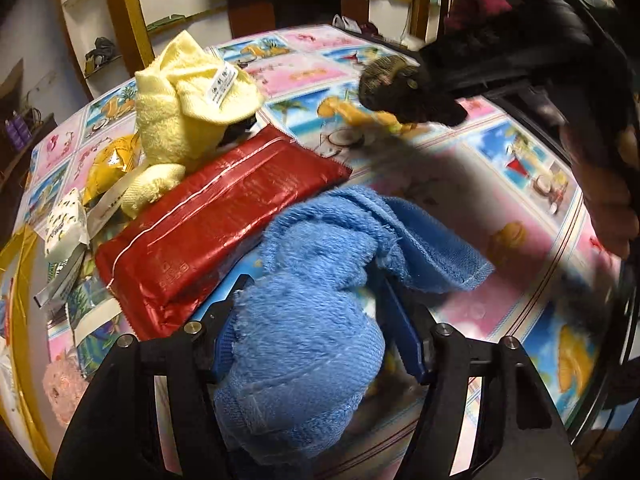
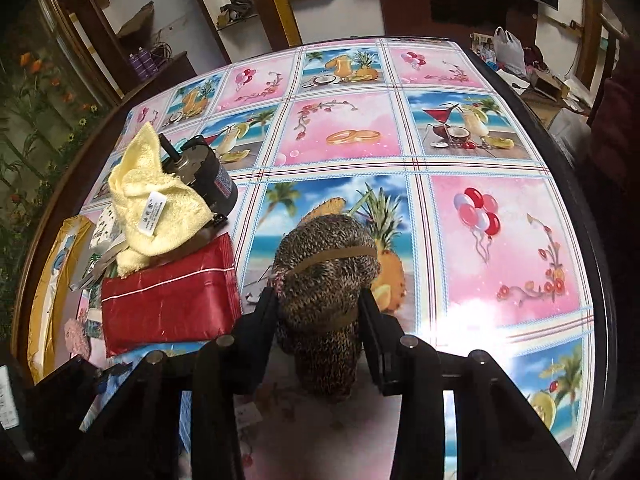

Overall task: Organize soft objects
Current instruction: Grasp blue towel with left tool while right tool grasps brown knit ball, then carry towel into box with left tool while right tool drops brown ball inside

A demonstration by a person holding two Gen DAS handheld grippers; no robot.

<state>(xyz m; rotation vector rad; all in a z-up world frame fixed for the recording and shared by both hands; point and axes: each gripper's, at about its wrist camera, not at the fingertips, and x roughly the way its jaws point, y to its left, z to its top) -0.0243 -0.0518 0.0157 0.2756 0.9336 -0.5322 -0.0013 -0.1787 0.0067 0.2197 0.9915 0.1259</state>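
Right of the jaws, the right gripper (image 1: 404,98) is motion-blurred. The yellow towel (image 2: 148,200) hides part of a motor (image 2: 208,172).

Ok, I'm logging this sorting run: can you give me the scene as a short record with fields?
surface: table with picture-tile cloth
left claw: closed on blue towel
right claw: closed on brown knitted bundle
pile at left: yellow towel on red packet
beside yellow towel: small motor
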